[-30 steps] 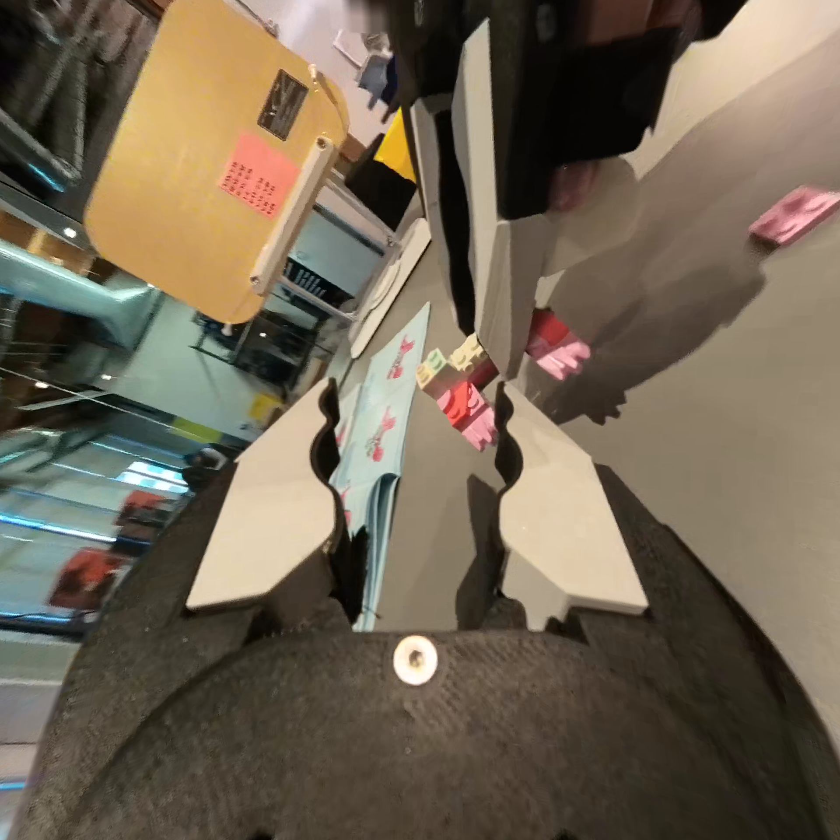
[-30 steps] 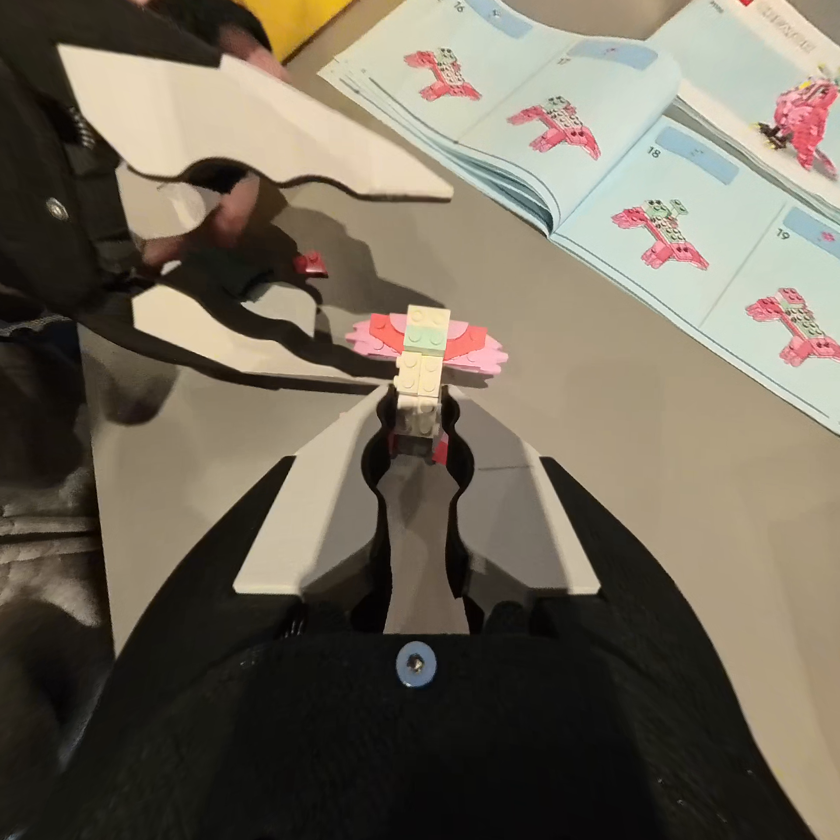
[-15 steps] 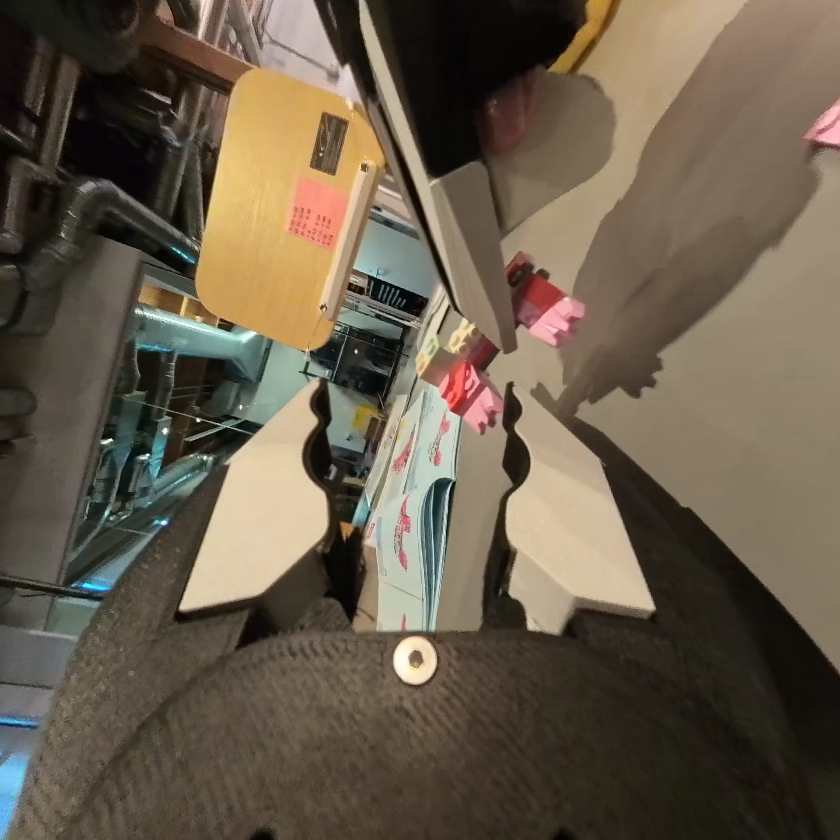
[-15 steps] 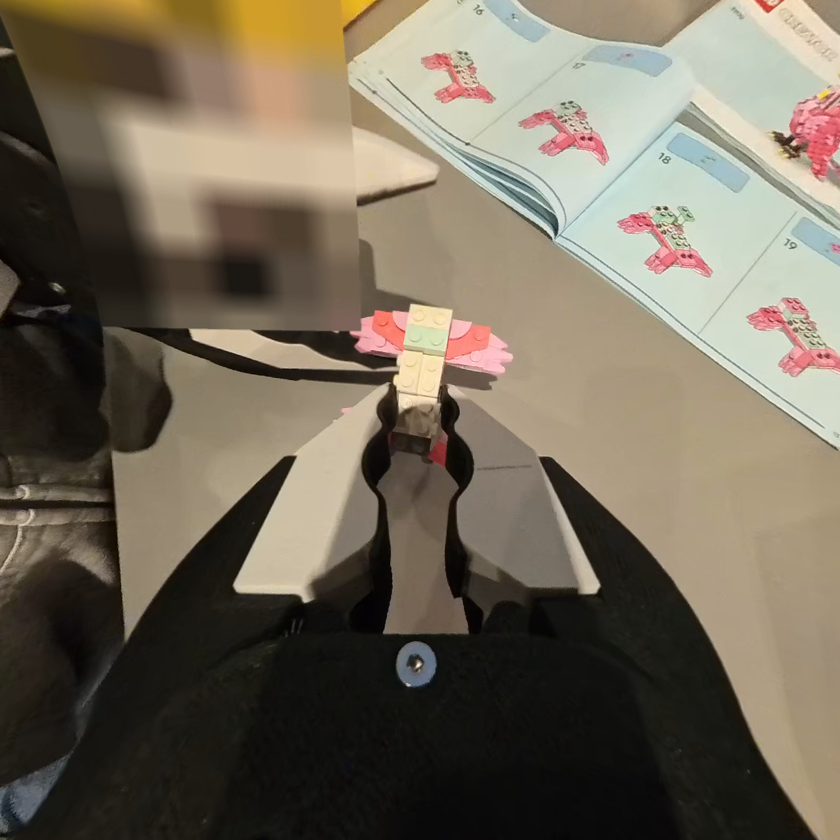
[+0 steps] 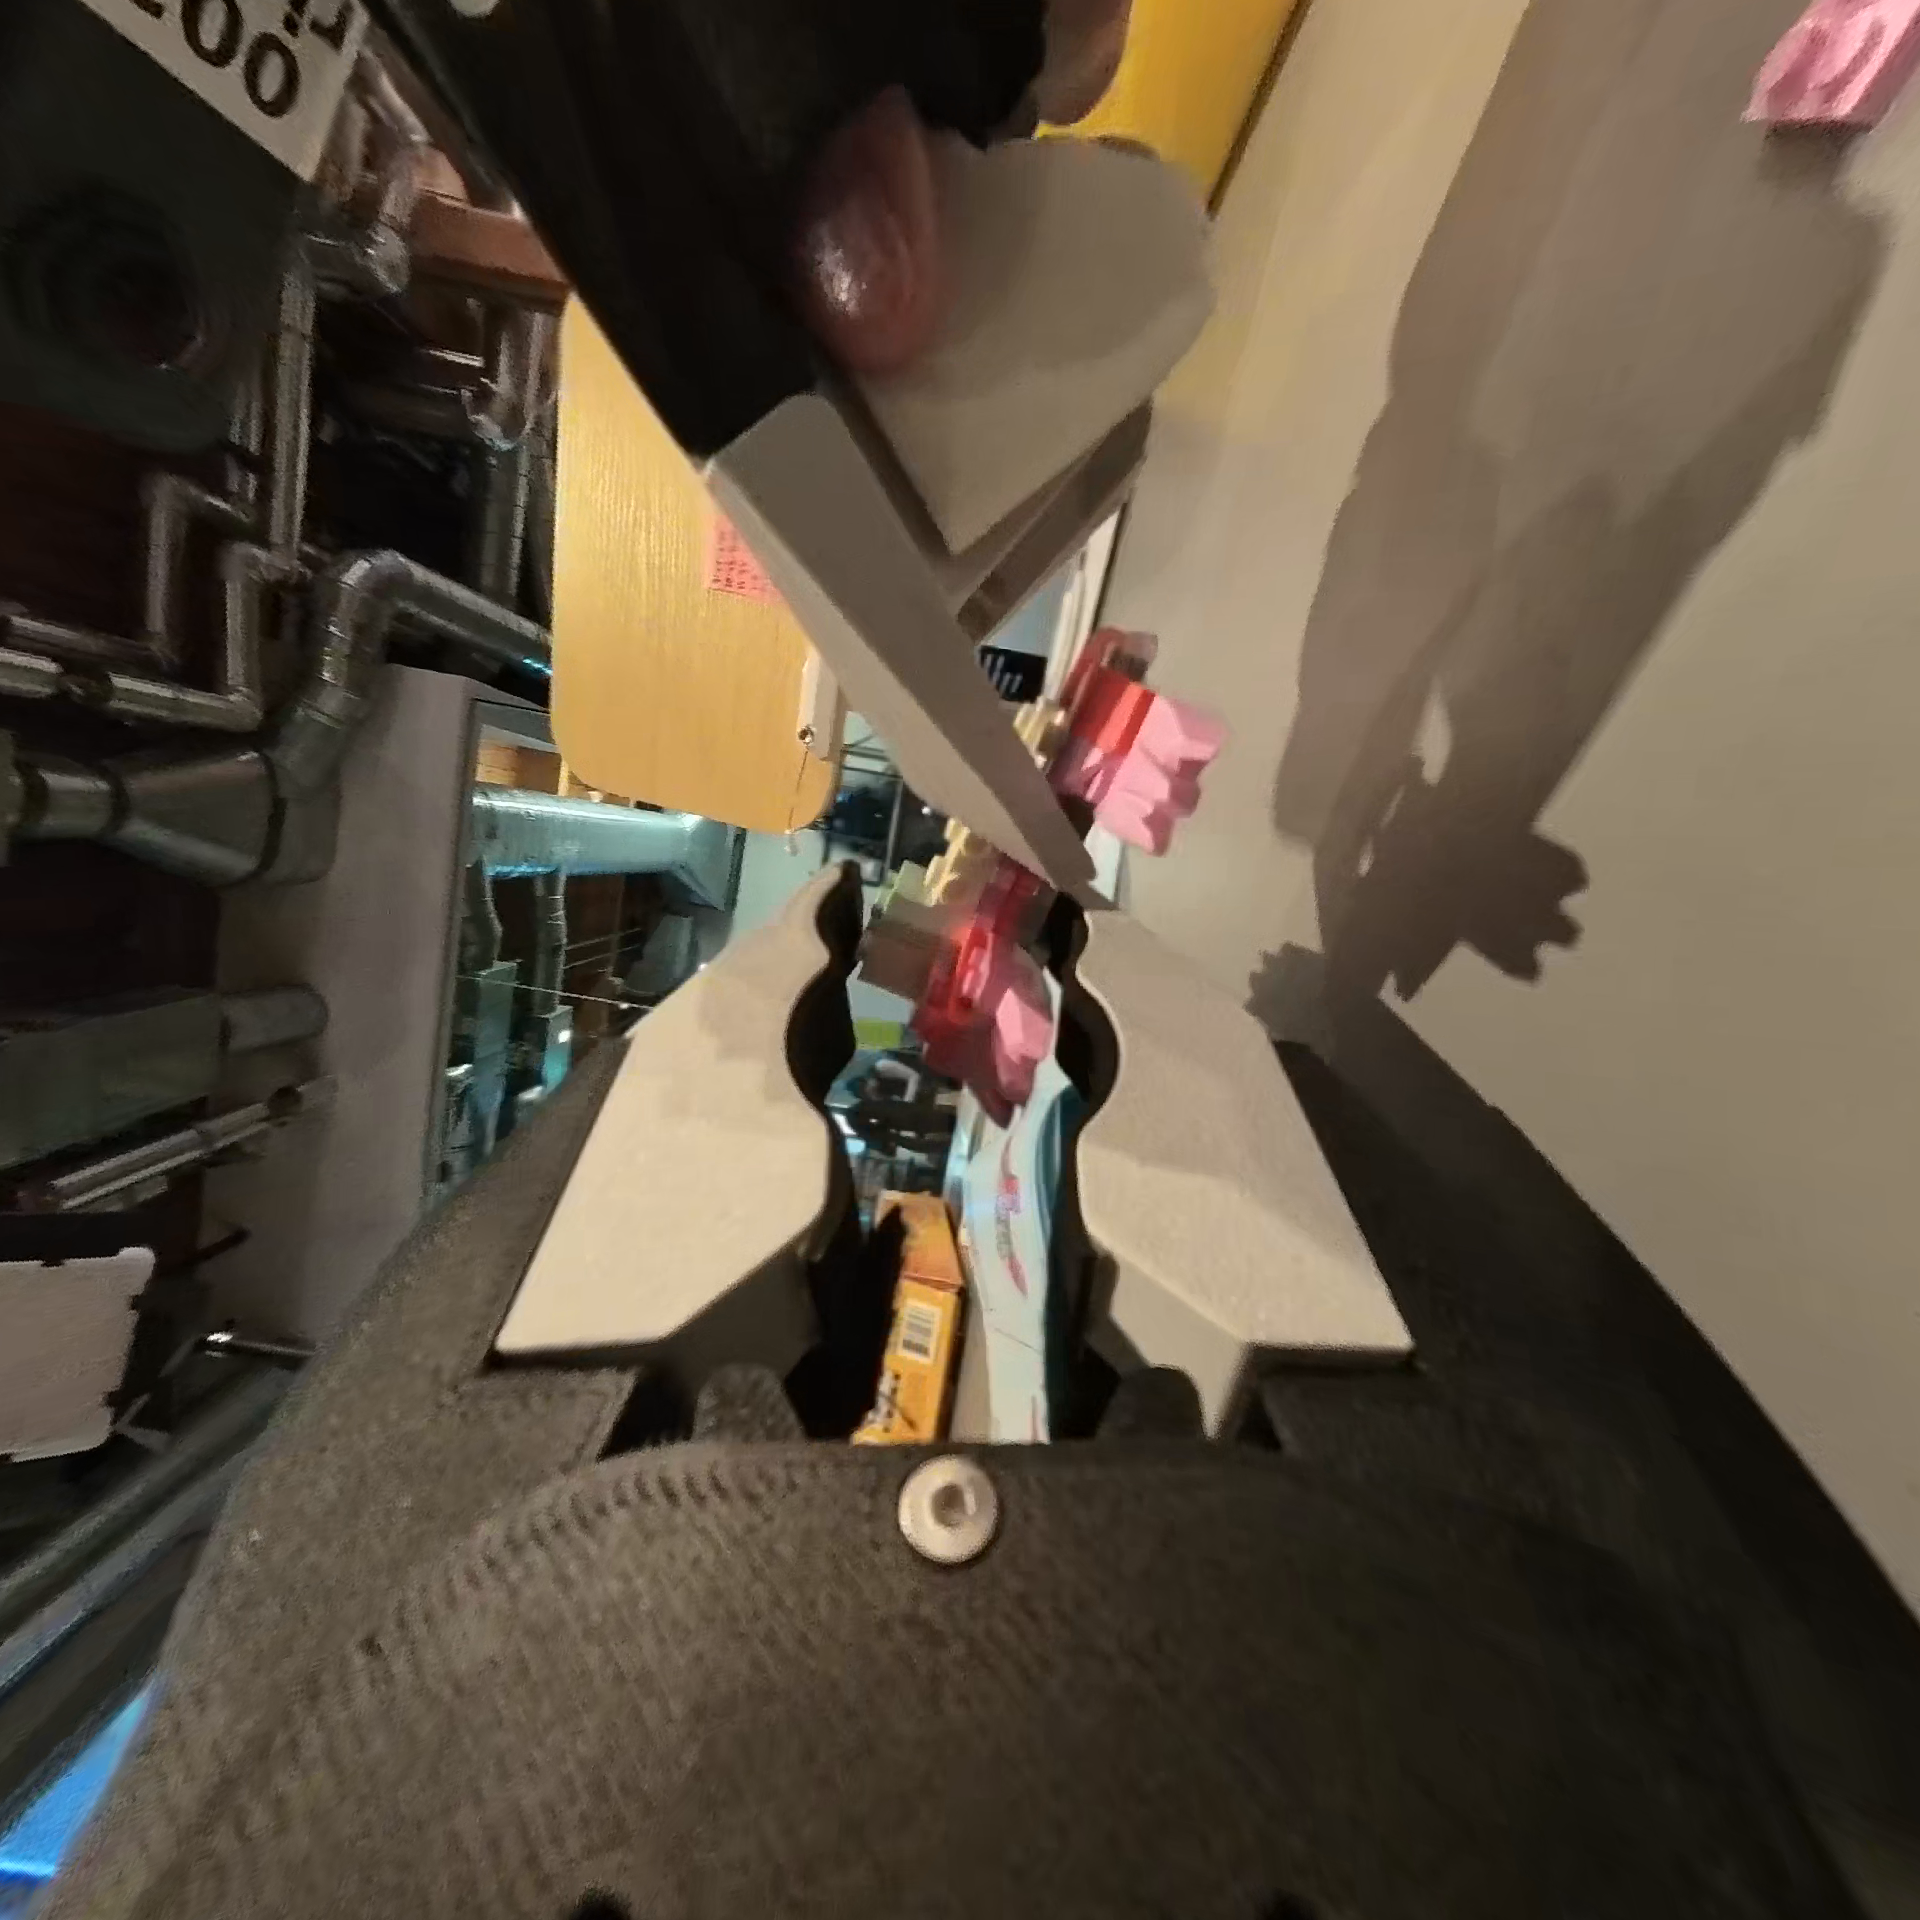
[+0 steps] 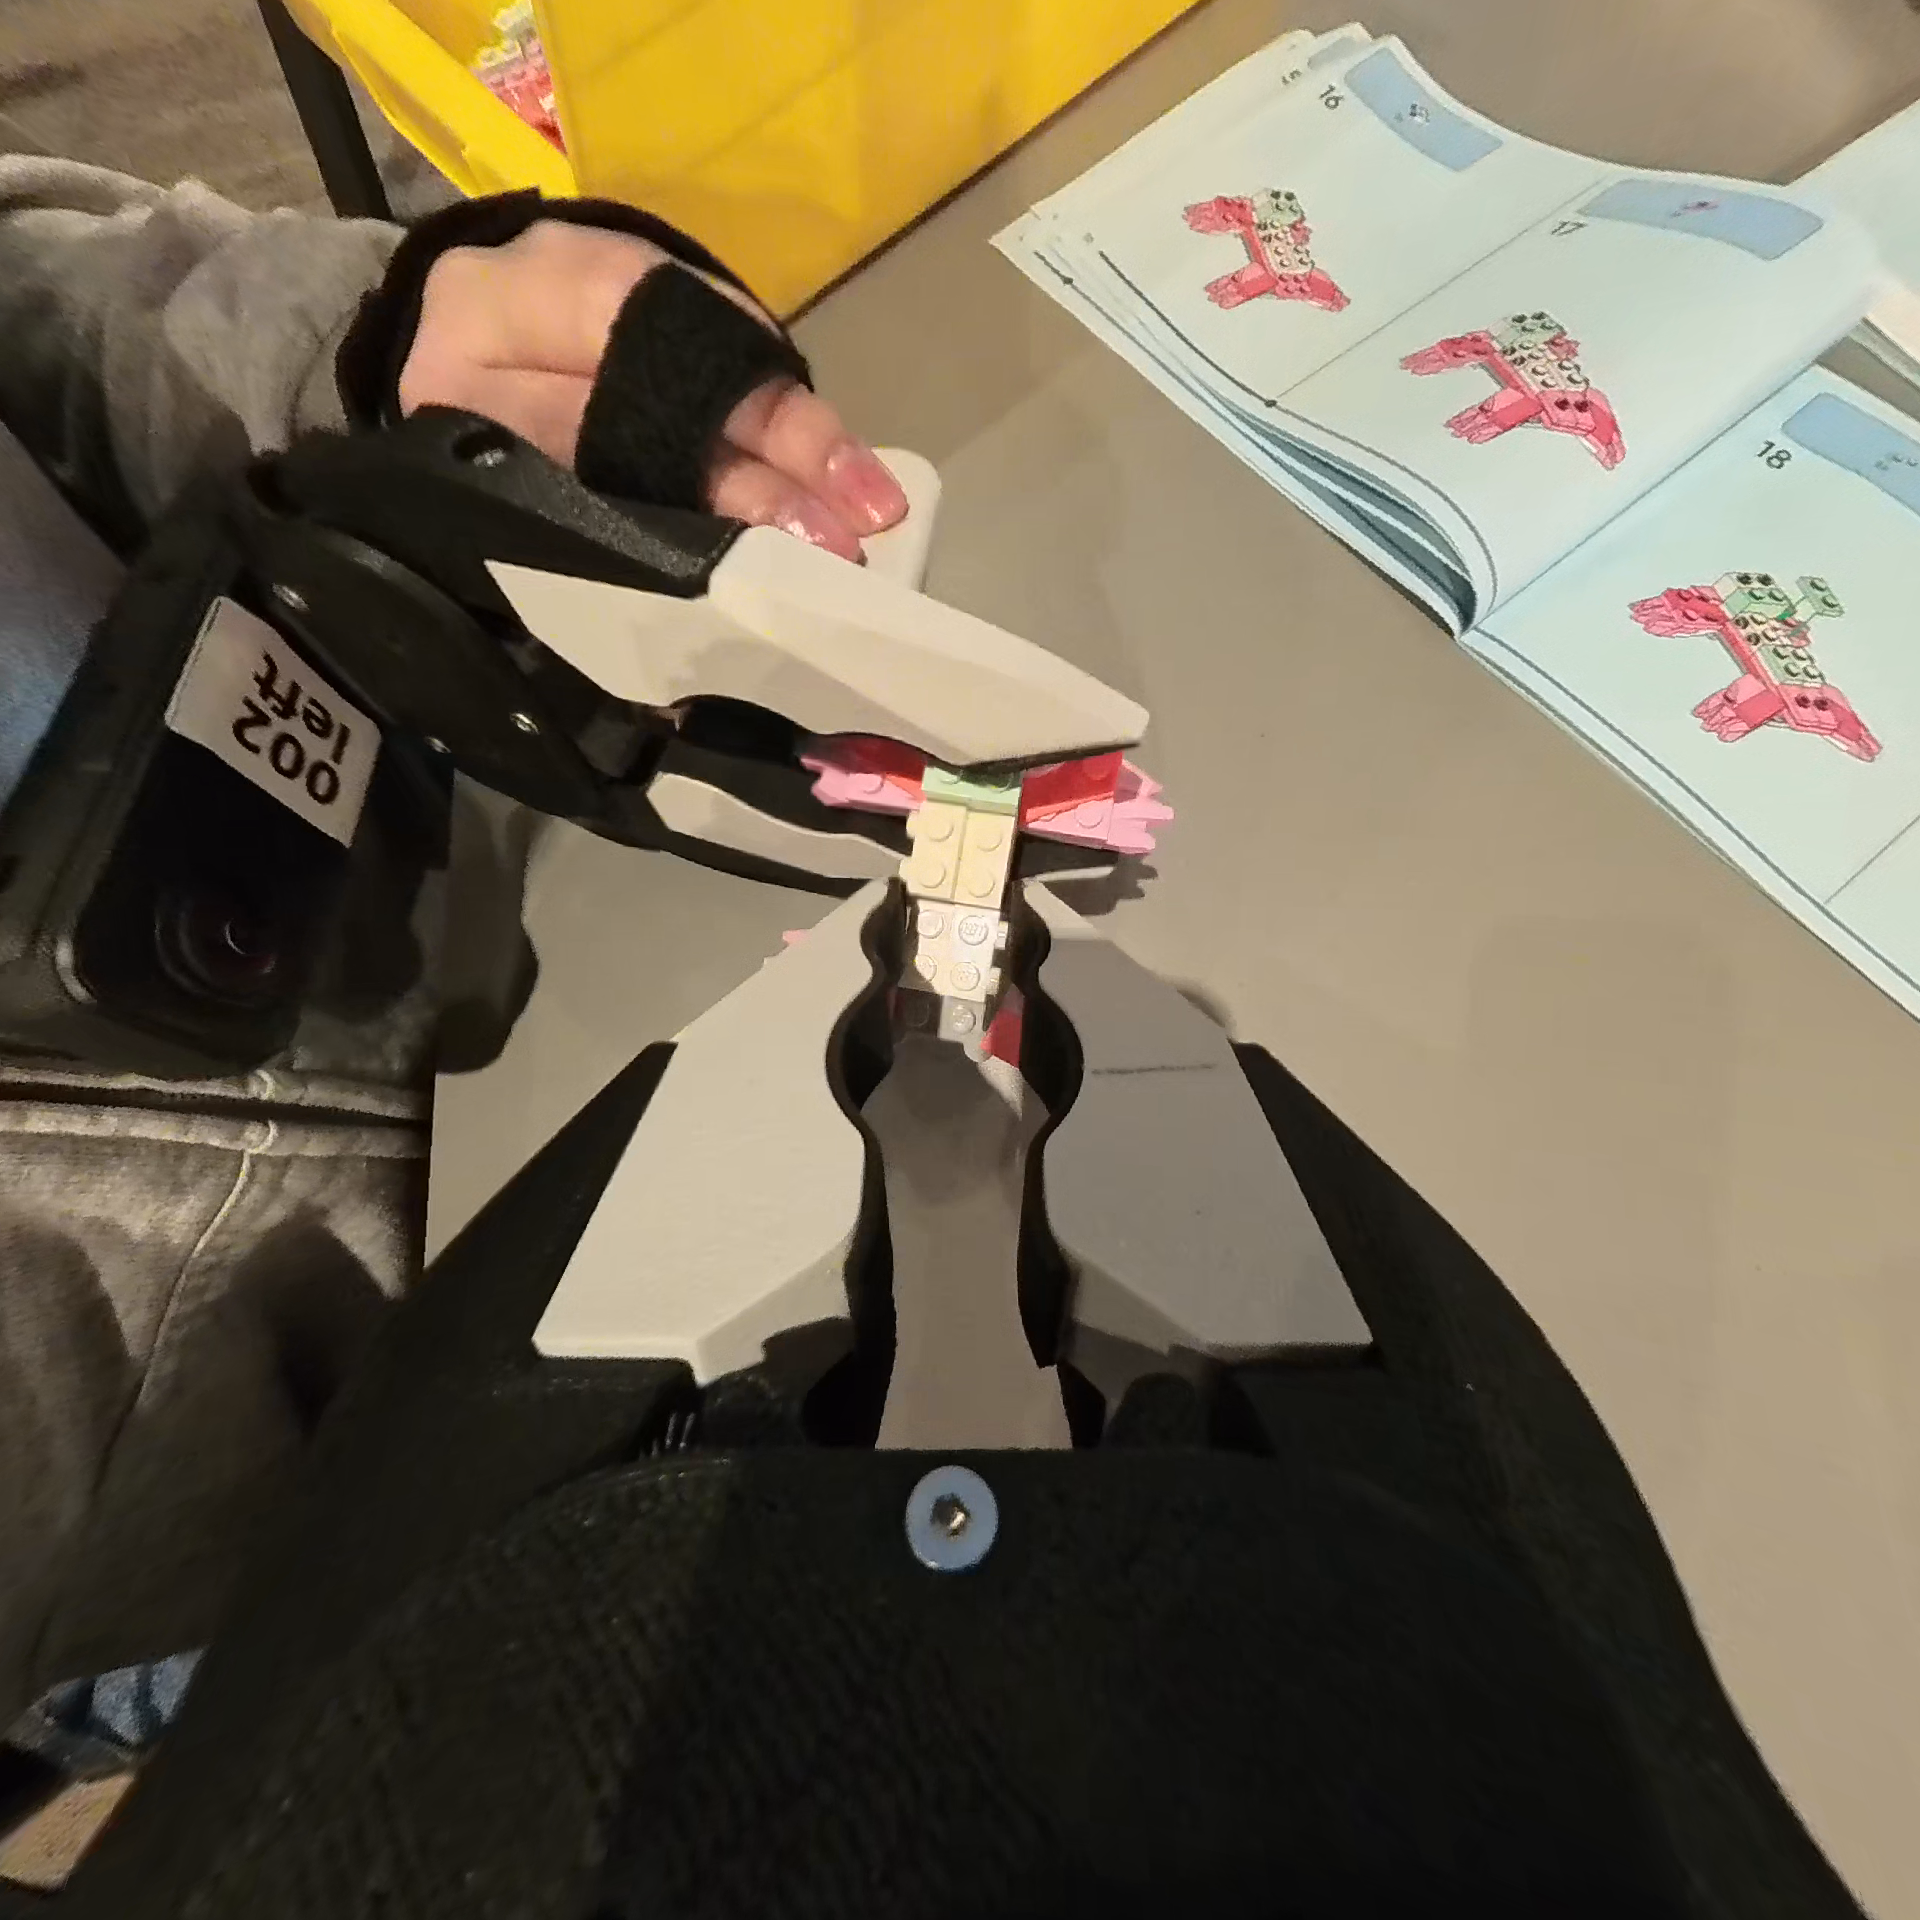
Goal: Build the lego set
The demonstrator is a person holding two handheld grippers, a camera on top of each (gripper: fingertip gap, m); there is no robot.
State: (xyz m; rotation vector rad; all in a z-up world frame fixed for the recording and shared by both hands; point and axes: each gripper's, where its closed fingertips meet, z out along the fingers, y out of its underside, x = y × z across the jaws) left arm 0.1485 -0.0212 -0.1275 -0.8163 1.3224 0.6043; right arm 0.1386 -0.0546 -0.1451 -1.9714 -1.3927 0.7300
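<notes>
The lego model (image 6: 961, 842) has a cream and pale green body with red and pink wings. It is held a little above the grey table (image 6: 1351, 935). My right gripper (image 6: 956, 914) is shut on the model's grey rear end. My left gripper (image 6: 997, 800) comes in from the left. One finger lies on top of the green brick and the other is under the wings. In the left wrist view the model (image 5: 977, 987) fills the gap between the jaws of my left gripper (image 5: 964, 899). The right gripper's fingers (image 5: 935, 727) reach down from above.
An open pale blue instruction booklet (image 6: 1558, 416) lies at the right on the table. A yellow box (image 6: 831, 125) stands at the back. A loose pink piece (image 5: 1829, 62) lies farther off. A gloved hand (image 6: 582, 343) holds the left gripper. Both grippers' tips are close together, under 4 cm apart.
My left gripper has moved in over the model and its jaws have narrowed around the winged front. My right gripper has kept its hold and barely moved.
</notes>
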